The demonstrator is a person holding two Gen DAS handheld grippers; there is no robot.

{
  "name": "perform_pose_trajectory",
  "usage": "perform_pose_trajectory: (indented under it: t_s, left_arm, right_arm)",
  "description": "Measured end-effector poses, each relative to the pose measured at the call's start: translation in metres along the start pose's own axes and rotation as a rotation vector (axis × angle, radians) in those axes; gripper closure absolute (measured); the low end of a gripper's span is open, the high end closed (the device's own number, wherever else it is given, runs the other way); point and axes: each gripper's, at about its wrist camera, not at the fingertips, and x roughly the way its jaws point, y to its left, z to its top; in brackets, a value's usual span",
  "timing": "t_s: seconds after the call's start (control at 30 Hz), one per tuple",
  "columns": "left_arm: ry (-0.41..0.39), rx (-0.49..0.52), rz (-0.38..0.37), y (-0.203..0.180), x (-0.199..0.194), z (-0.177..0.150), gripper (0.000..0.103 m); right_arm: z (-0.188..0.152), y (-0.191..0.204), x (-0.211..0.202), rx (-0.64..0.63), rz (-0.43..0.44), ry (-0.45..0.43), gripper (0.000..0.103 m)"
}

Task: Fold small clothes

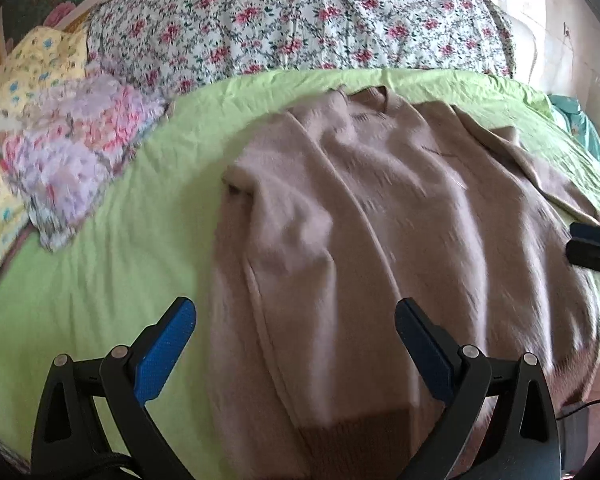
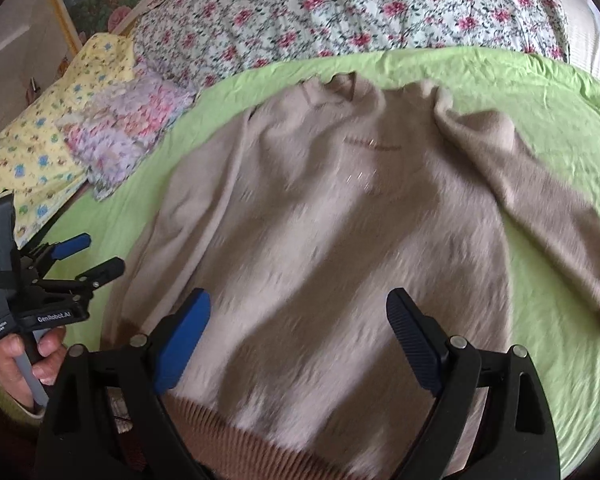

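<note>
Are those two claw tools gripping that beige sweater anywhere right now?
No. The left gripper and right gripper are open above the sweater, holding nothing.

A home bedroom: green bedsheet [image 2: 500,92], floral quilt [image 2: 340,8], pillows [image 2: 40,128].

Open left tongs [image 1: 296,320] above beige sweater [image 1: 380,220]

Readable writing: one brand mark

In the right wrist view, white letters reading "GenRobot.AI" stand on the black body of the left tongs [image 2: 94,256], held in a hand [image 2: 24,356]. A smaller white label sits beside it on the same body, too small to read. A dark line of marks on the chest of the sweater [image 2: 340,220] is blurred and illegible.
</note>
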Motion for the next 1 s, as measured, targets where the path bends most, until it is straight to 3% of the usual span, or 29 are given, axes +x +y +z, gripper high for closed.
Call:
perform_pose_trajectory:
  t_s: [0.23,0.43,0.57,0.67,0.8,1.0]
  left_arm:
    - [-0.006,0.017,-0.011,0.029,0.034,0.075,0.003]
    - [0.063,-0.062,-0.105,0.068,0.102,0.145,0.003]
    - [0.094,-0.061,-0.187,0.081,0.143,0.182,0.003]
    - [0.130,-0.062,-0.207,0.090,0.183,0.207,0.003]
    - [0.179,-0.074,-0.250,0.095,0.232,0.230,0.003]
    - [0.293,-0.115,-0.280,0.100,0.307,0.231,0.010]
  right_arm:
    - [0.064,-0.036,0.012,0.011,-0.011,-0.025,0.013]
    - [0.136,-0.075,0.043,0.044,-0.036,-0.019,0.013]
    - [0.180,-0.099,0.070,0.052,-0.063,0.002,0.013]
    - [0.209,-0.121,0.093,0.062,-0.077,0.017,0.013]
    - [0.237,-0.145,0.125,0.060,-0.117,0.038,0.013]
    - [0.269,-0.158,0.175,-0.112,-0.203,0.070,0.013]
